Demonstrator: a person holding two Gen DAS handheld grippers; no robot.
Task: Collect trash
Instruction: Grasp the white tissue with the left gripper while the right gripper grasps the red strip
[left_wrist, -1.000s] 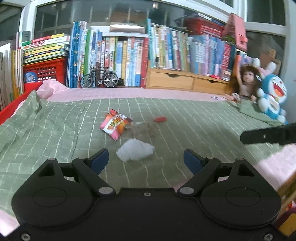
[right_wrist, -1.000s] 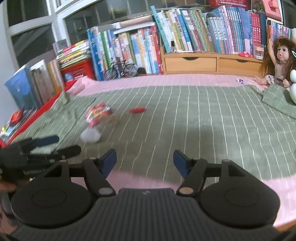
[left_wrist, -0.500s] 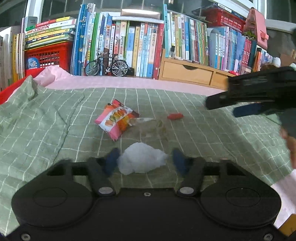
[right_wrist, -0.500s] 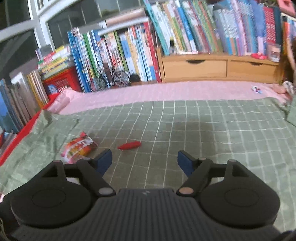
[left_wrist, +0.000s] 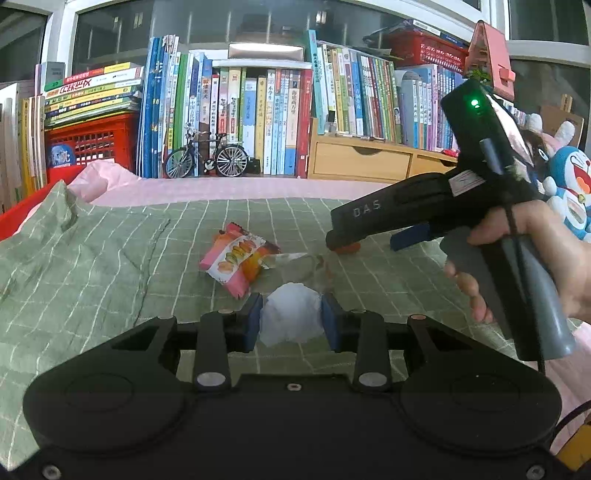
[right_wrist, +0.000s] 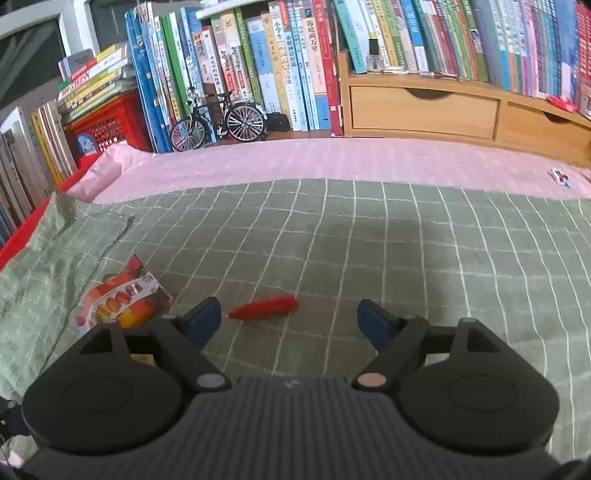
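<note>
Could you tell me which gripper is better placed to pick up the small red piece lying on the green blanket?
Right: the right gripper is open with the red piece just ahead, while the left gripper is shut on the white tissue.

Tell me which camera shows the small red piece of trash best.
The right wrist view: the red piece of trash lies whole on the green blanket, just ahead of the open right gripper. In the left wrist view the right gripper's tip covers most of it.

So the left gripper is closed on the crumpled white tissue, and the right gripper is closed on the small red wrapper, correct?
Not quite. The right gripper is open; the small red wrapper lies untouched on the green checked blanket, as the right wrist view shows. The left gripper is indeed closed on the crumpled white tissue.
</note>
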